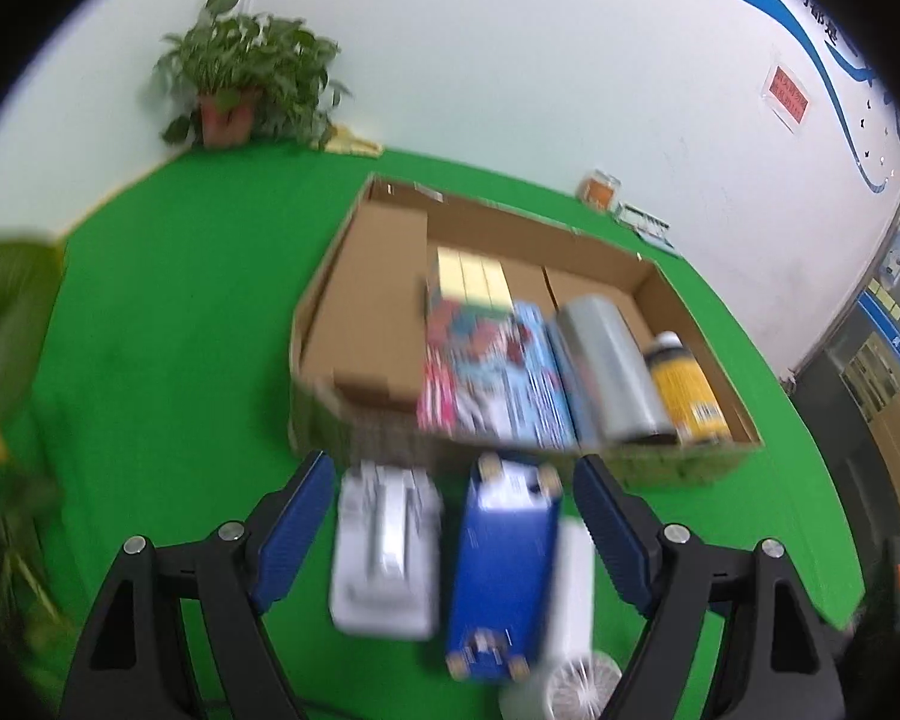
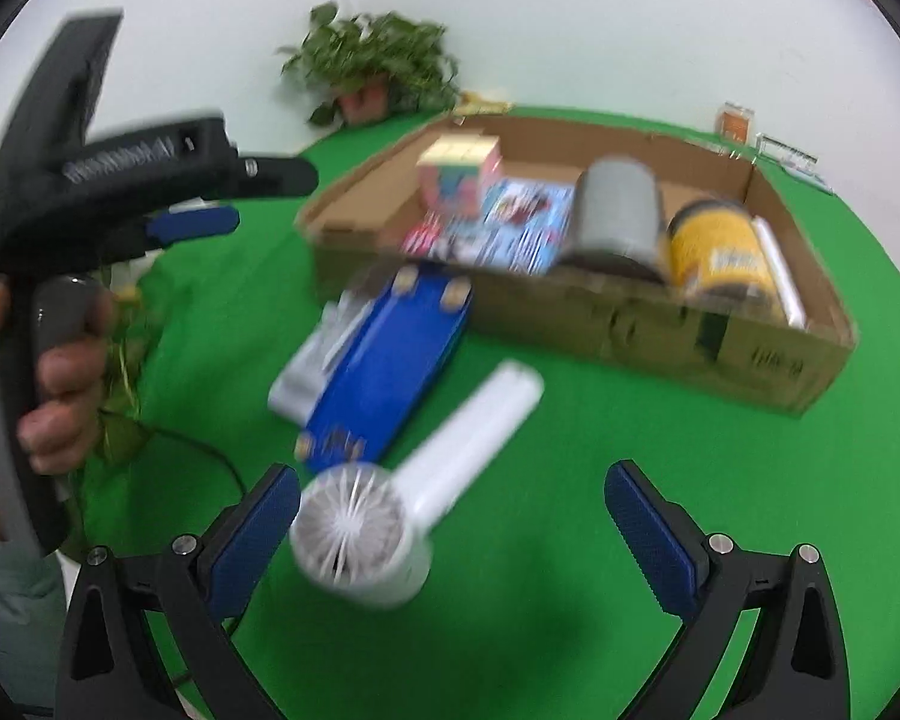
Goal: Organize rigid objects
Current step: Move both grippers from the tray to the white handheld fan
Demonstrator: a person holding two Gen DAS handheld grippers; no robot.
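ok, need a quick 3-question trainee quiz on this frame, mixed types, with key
1. True or false: the blue box already lies inside the cardboard tray.
2. Multiple choice: which thing lies nearest the right gripper? A) yellow can B) white handheld fan C) grey cylinder
3. Fill in: the jaws of the left gripper are ____ and hold nothing.

Key:
1. False. It lies on the green table, in front of the tray and beside a white packet.
2. B. The fan's head sits between the open jaws, not gripped.
3. Open.
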